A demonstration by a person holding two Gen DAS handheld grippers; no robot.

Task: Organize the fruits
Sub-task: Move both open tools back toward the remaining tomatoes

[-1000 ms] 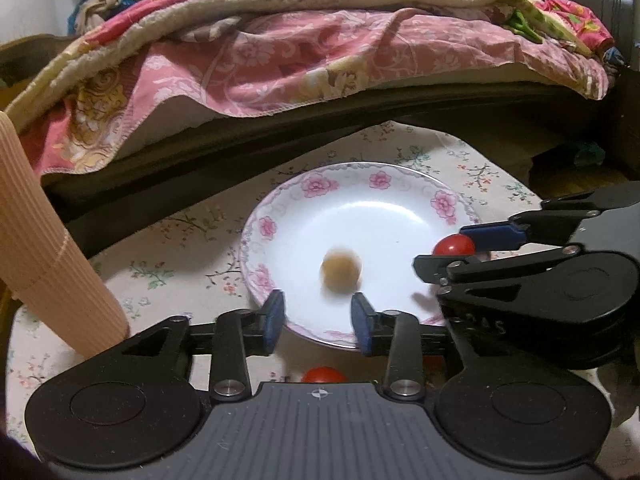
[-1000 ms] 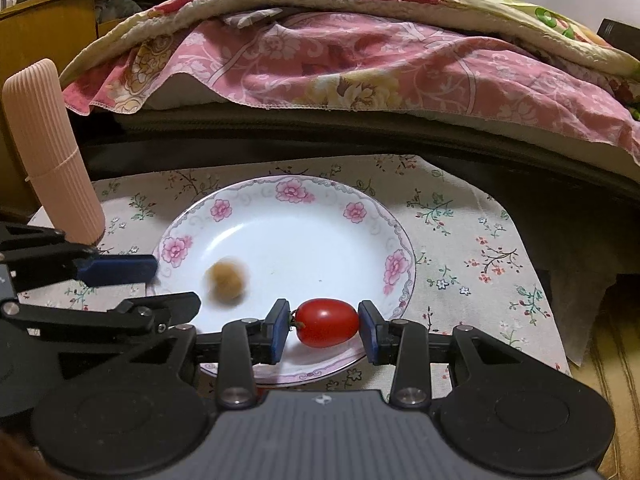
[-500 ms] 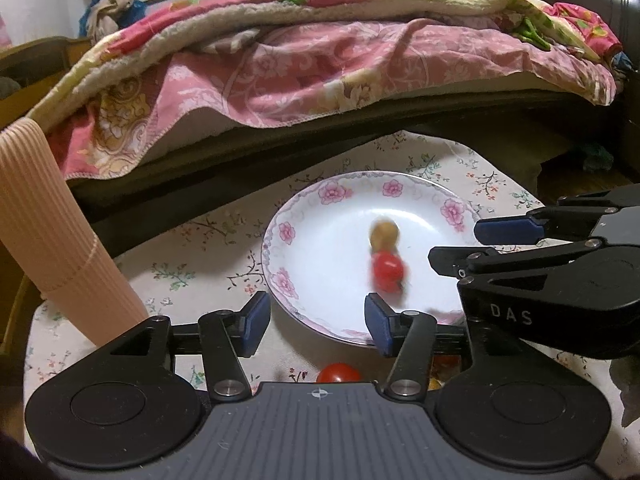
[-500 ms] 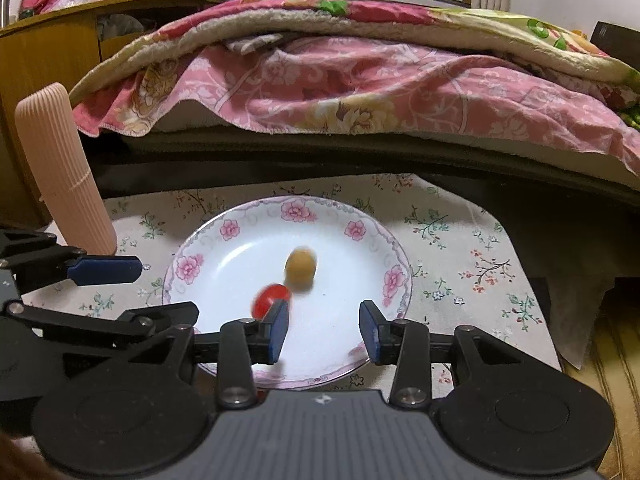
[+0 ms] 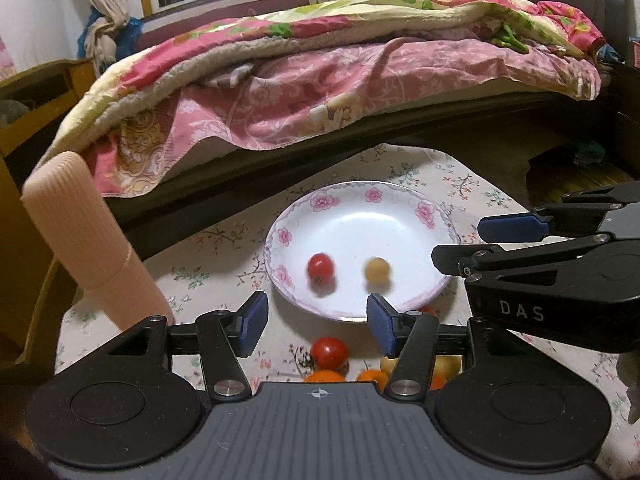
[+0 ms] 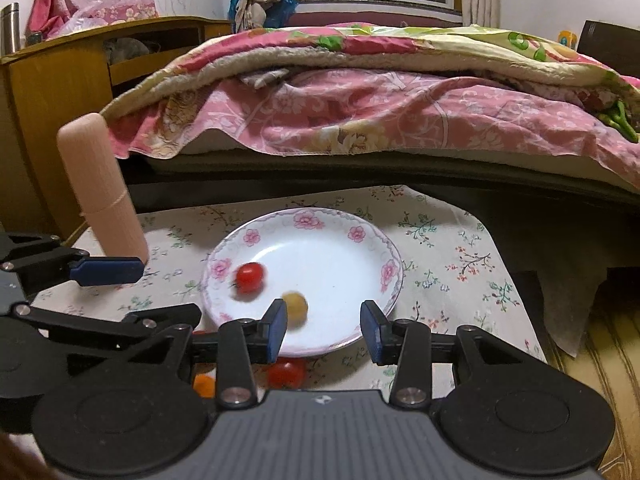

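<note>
— Between the fingers of the right tool (image 6: 323,330) what do you see?

— Nothing; both it and the left tool (image 5: 316,324) gape wide, empty, at the near rim of the plate (image 5: 434,216).

— And the fruit?

— A red tomato (image 5: 320,267) and a yellowish fruit (image 5: 376,270) sit blurred on the plate; another tomato (image 5: 329,353) and orange pieces (image 5: 323,377) lie on the table just below.

— I'd drop low, straddle one squarely, close gently.
</note>
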